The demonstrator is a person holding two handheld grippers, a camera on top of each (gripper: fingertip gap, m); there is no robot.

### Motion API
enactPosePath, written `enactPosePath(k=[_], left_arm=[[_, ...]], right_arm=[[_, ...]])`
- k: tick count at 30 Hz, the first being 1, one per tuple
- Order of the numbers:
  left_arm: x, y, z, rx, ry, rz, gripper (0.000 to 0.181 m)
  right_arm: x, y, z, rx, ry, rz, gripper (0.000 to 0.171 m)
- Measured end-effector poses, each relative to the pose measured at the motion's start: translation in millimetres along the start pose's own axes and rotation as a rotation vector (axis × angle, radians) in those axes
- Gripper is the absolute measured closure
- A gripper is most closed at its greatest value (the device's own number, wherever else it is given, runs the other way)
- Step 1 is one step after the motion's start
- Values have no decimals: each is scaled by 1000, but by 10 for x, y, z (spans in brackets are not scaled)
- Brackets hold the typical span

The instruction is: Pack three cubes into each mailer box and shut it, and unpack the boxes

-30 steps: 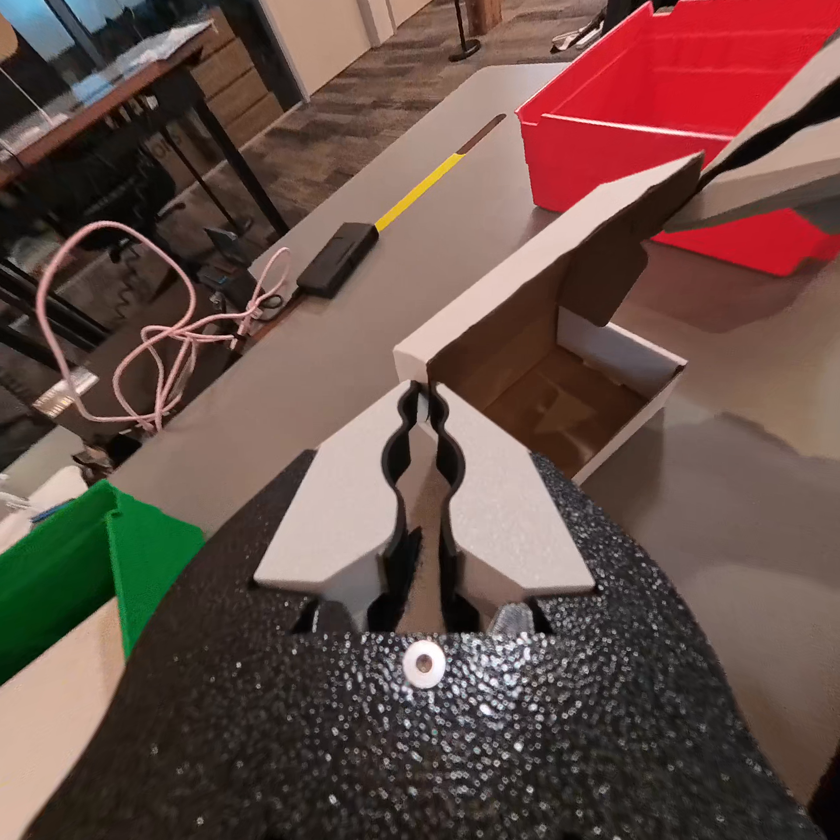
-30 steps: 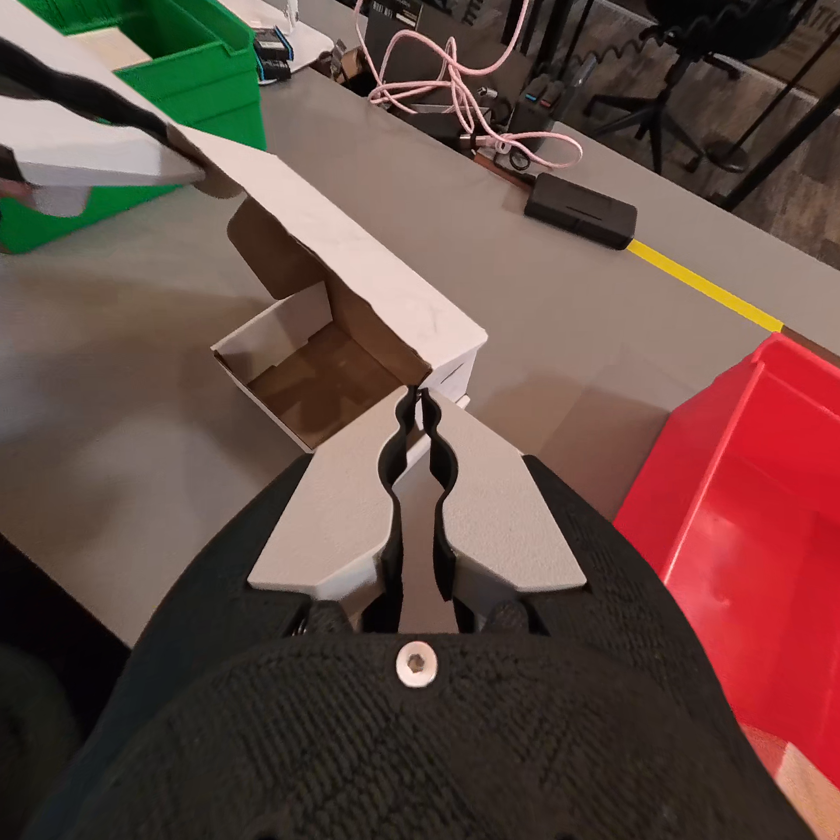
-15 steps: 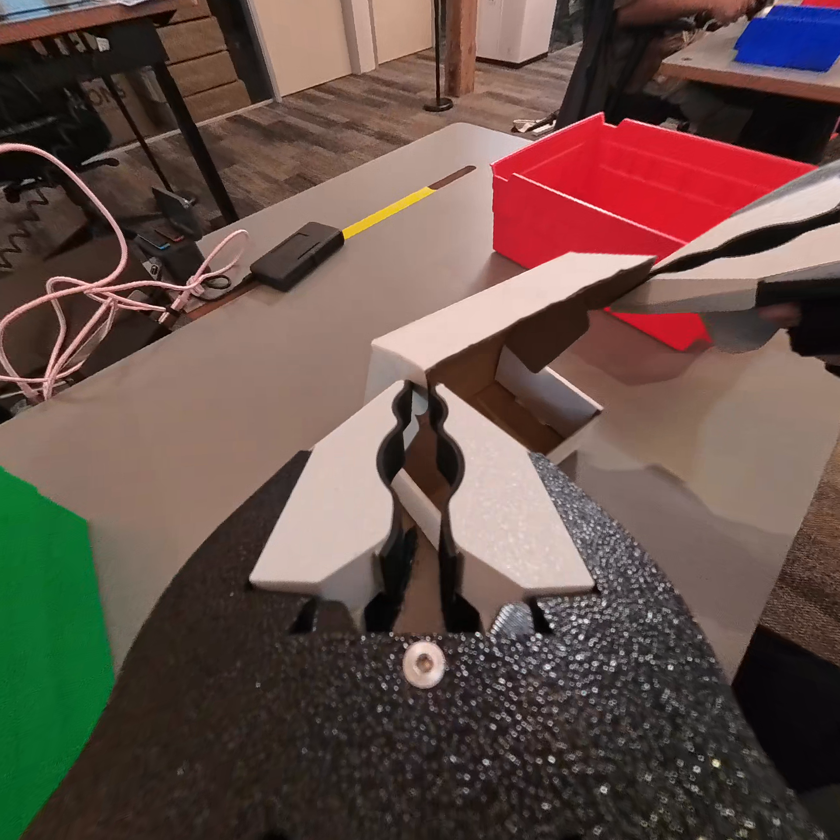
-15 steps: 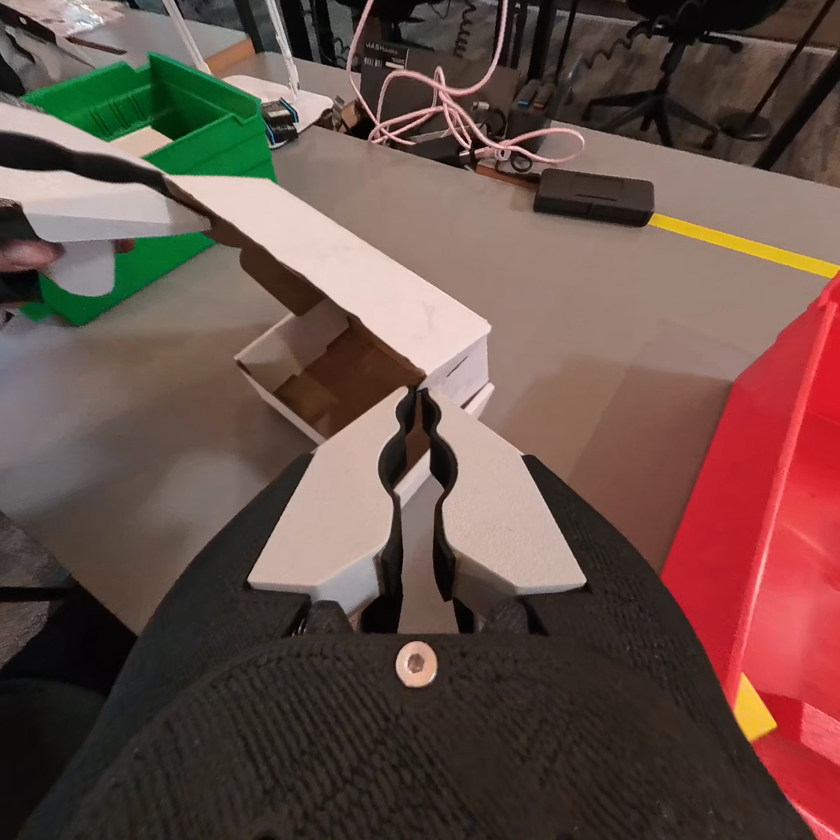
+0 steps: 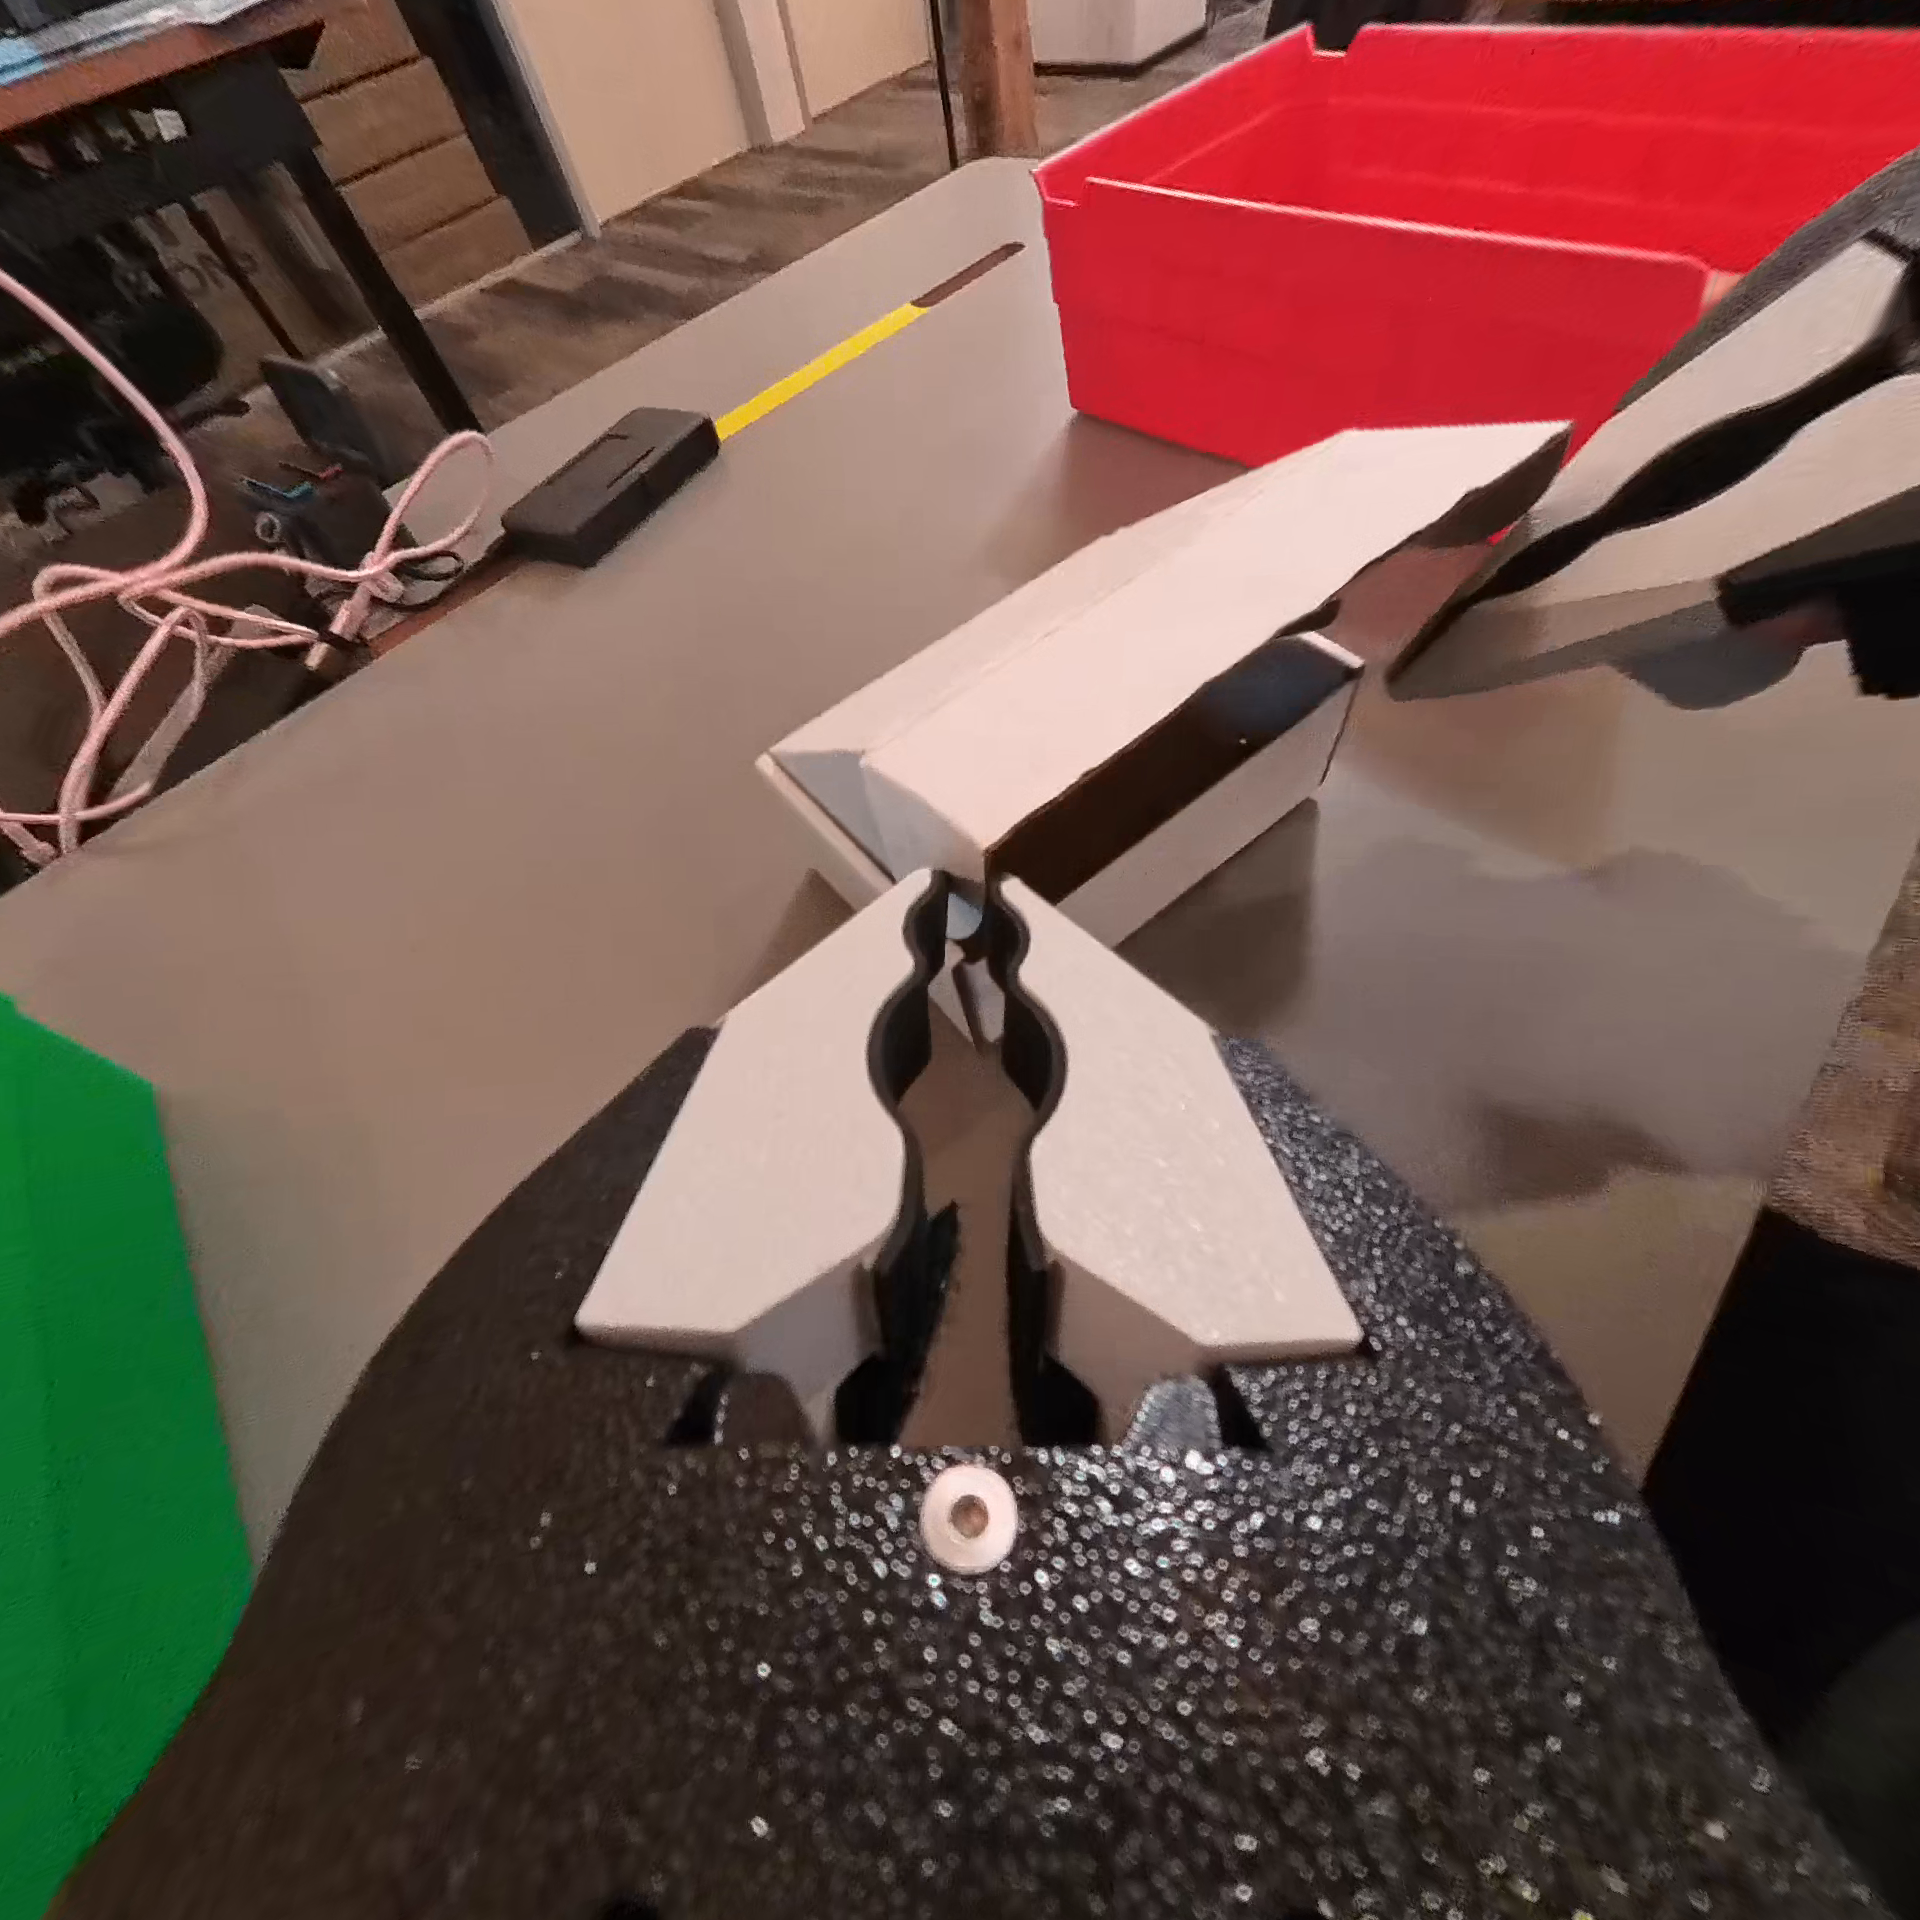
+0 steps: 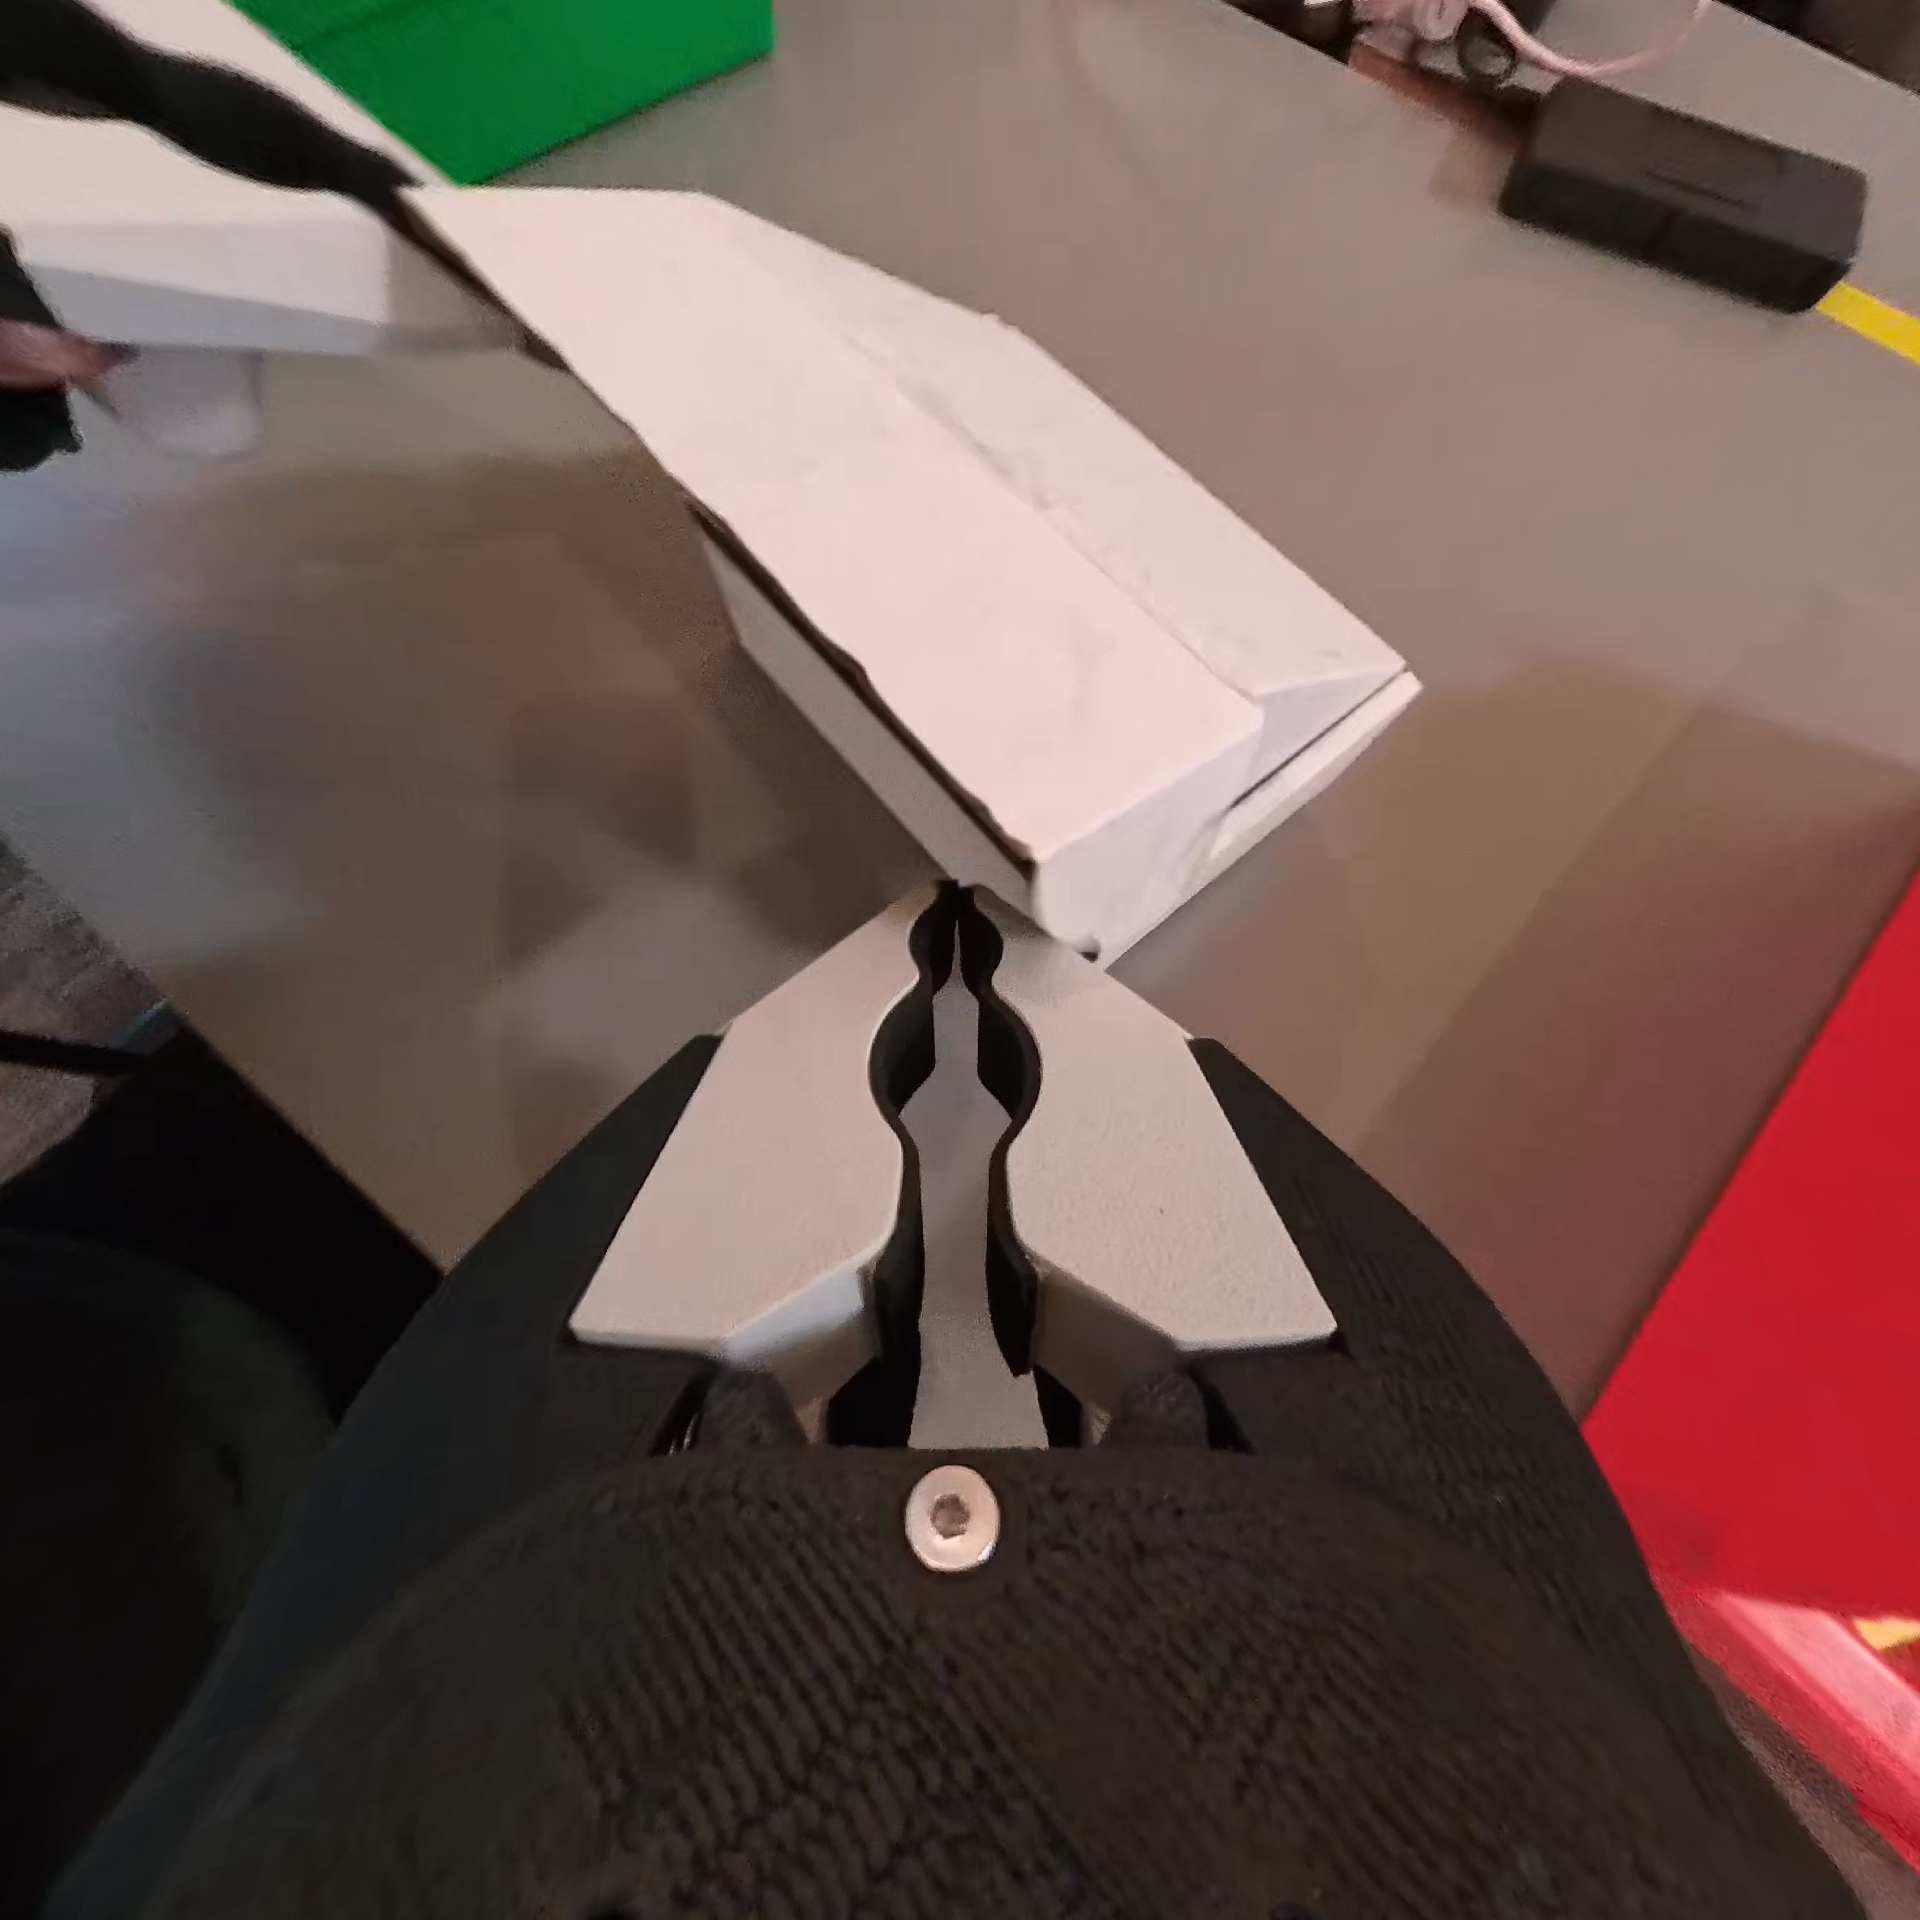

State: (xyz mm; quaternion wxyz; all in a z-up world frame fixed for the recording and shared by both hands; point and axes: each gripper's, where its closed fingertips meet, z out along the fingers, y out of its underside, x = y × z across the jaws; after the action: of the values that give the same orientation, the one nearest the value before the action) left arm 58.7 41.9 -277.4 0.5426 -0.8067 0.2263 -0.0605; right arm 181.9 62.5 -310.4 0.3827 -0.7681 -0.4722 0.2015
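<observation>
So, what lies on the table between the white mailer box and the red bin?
Nothing: in the left wrist view only bare grey table separates the mailer box from the red bin.

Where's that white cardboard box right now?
The white mailer box lies on the grey table, centre of both wrist views, between the red bin and green bin, each gripper pinching an opposite lid corner.

— What do the two tools look like?
— The left gripper (image 5: 966, 914) has pale grey fingers (image 5: 800, 1132) with wavy black inner pads, on a glittery black body with one silver screw (image 5: 969, 1530).
— And the right gripper (image 6: 956, 914)?
— The same shape, but a matte, ribbed black body.
</observation>
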Motion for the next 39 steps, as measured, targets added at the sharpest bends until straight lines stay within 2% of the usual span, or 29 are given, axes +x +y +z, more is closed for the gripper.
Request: enactPosePath(k=[3,5,8,11,14,18,22,27,29,31,34,36,38,39], left_arm=[[39,69,-127,13,-13,51,173],[87,39,-227,65,-4,79,166],[142,-60,-378,151,6,103,166],[94,-290,-542,281,-29,122,176],[8,-611,-567,416,-43,142,181],[-11,-576,-51,269,94,139,181],[34,-234,314,91,238,51,181],[91,189,438,-43,280,21,181],[102,231,447,-37,275,20,181],[43,180,390,8,226,31,181],[-130,62,160,136,145,75,181],[-274,89,20,173,109,109,181],[-362,208,-38,145,96,188,166],[-330,279,-49,124,126,242,149]], right_arm=[[-110,11,-211,32,2,-79,168],[-130,-81,-389,98,5,-104,169],[-65,-252,-624,199,40,-100,171],[30,-553,-775,364,78,-88,171],[105,-808,-639,447,57,-103,171],[198,-752,-148,298,-16,-77,171],[161,-548,91,204,-130,34,171],[89,-190,293,99,-177,78,171],[86,-159,309,110,-181,93,171],[150,-148,253,127,-115,46,171],[288,-124,42,187,7,-61,147],[304,-28,-70,198,-3,-104,134],[210,106,-108,187,-87,-157,117],[142,172,-113,177,-125,-195,110]])
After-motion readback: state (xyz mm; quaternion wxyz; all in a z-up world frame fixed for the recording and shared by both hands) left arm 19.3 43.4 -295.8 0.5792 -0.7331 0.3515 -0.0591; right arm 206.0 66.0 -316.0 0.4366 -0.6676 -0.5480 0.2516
